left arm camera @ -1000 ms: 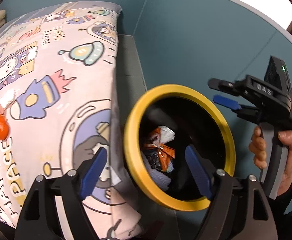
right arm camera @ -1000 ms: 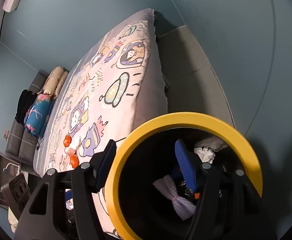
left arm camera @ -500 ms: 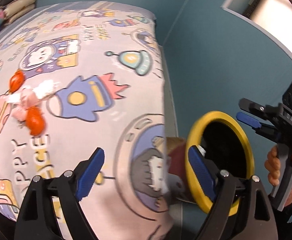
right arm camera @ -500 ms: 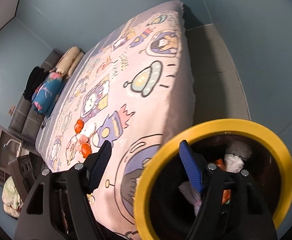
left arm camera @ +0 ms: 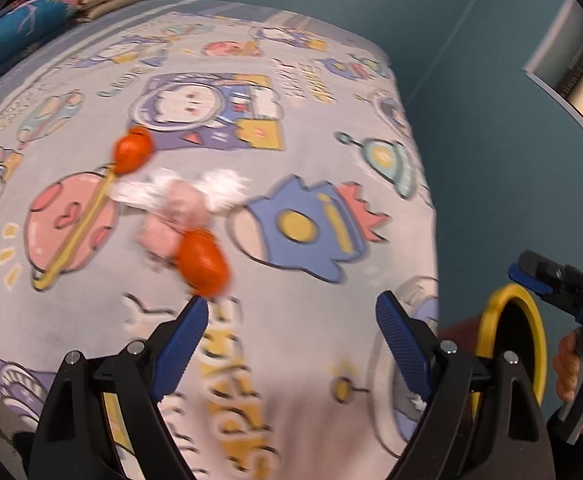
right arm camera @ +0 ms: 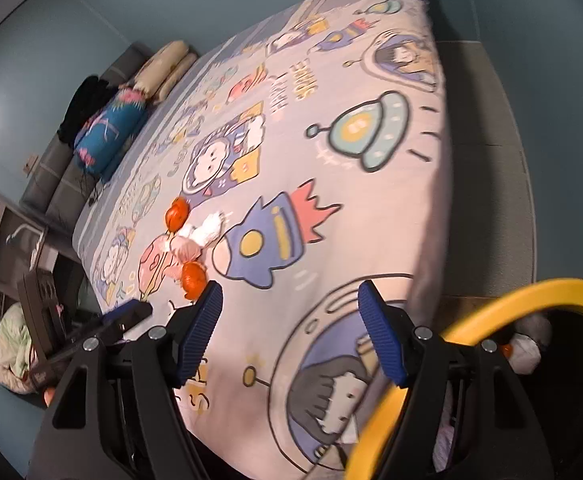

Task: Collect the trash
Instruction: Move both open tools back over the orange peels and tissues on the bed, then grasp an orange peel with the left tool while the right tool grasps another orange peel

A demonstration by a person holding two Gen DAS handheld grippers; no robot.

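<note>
Bed (left arm camera: 331,160) with cartoon space-print sheet fills both views. Print lettering partly legible: "SPACE" (right arm camera: 305,80) readable in the right wrist view near the far end. Yellow letters under the left hand-held gripper (left arm camera: 287,326) are smeared by motion blur and cut by the fingers; can't read them.

Left hand-held gripper: jaws wide apart, just been opening, nothing between them, only sheet below. Right hand-held gripper (right arm camera: 289,320): jaws apart, also just been opening, empty; it also shows at the right edge of the left wrist view (left arm camera: 531,276), held by a hand (left arm camera: 579,364), body lettering too small to read.

Trash cluster (left arm camera: 175,208) sits mid-bed on the sheet: two orange crumpled pieces, one at the far end (left arm camera: 132,150), one at the near end (left arm camera: 201,262), with white and pink wads between them. Blurred in the left view; can't tell what the pieces are. The near orange piece lies just beyond the left finger tip of the left hand-held gripper, apart from it. Same cluster in the right view (right arm camera: 185,242), beside the rocket print.

Black bin with yellow rim (right arm camera: 491,304) stands off the bed's near corner, on the floor; cut off by the frame and by the right gripper's finger. White crumpled trash (right arm camera: 525,354) is visible inside; the rest of the contents are dark.

Far end: folded bedding and blue floral pillow (right arm camera: 107,132).
</note>
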